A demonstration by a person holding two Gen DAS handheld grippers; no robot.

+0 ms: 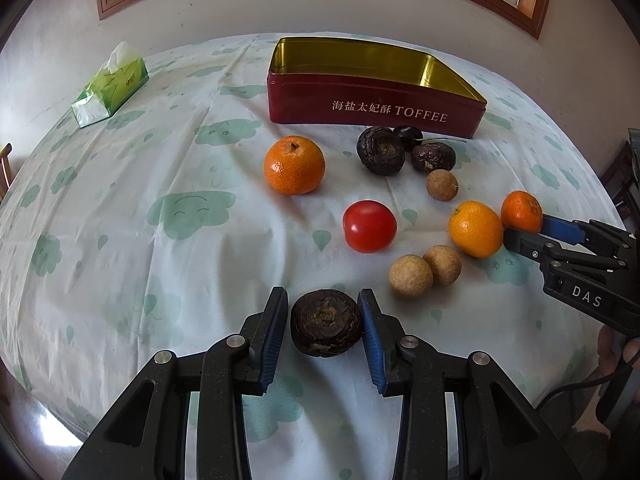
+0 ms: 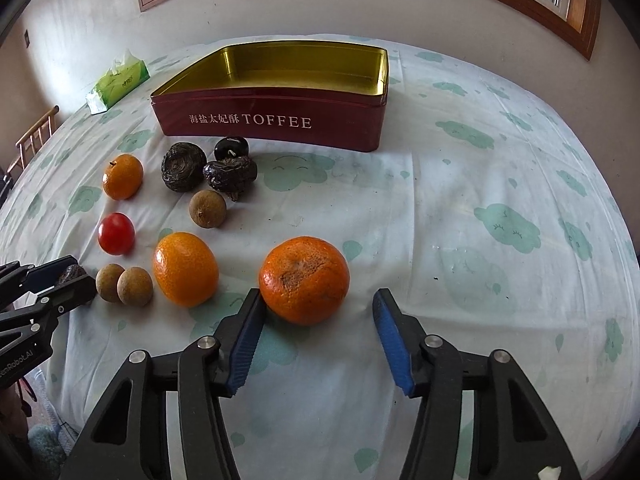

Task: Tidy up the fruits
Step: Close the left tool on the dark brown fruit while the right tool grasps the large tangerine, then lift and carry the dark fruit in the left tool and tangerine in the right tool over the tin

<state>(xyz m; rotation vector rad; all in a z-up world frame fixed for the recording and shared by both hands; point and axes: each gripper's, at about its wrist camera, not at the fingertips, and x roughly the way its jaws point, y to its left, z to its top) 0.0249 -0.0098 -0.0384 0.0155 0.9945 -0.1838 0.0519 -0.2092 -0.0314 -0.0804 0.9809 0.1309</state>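
Note:
My left gripper (image 1: pixel 322 294) is shut on a dark brown water chestnut (image 1: pixel 326 322) low over the tablecloth; from the right wrist it appears at the left edge (image 2: pixel 82 274). My right gripper (image 2: pixel 320 300) stands open around a rough orange mandarin (image 2: pixel 304 280). Its left fingertip touches the fruit and the right pad (image 2: pixel 390 332) stands apart from it. The open red toffee tin (image 1: pixel 376 108) with a gold inside sits behind the fruit and holds nothing. A larger mandarin (image 1: pixel 294 165), a red tomato (image 1: pixel 369 226) and a yellow-orange citrus (image 1: pixel 475 229) lie loose on the cloth.
Two pale longans (image 1: pixel 411 276) touch each other near the tomato, a third (image 1: pixel 441 185) lies farther back. Two more dark chestnuts (image 1: pixel 380 151) and a cherry (image 1: pixel 408 136) sit before the tin. A green tissue pack (image 1: pixel 110 86) is at far left, a wooden chair (image 2: pixel 36 136) beyond the table edge.

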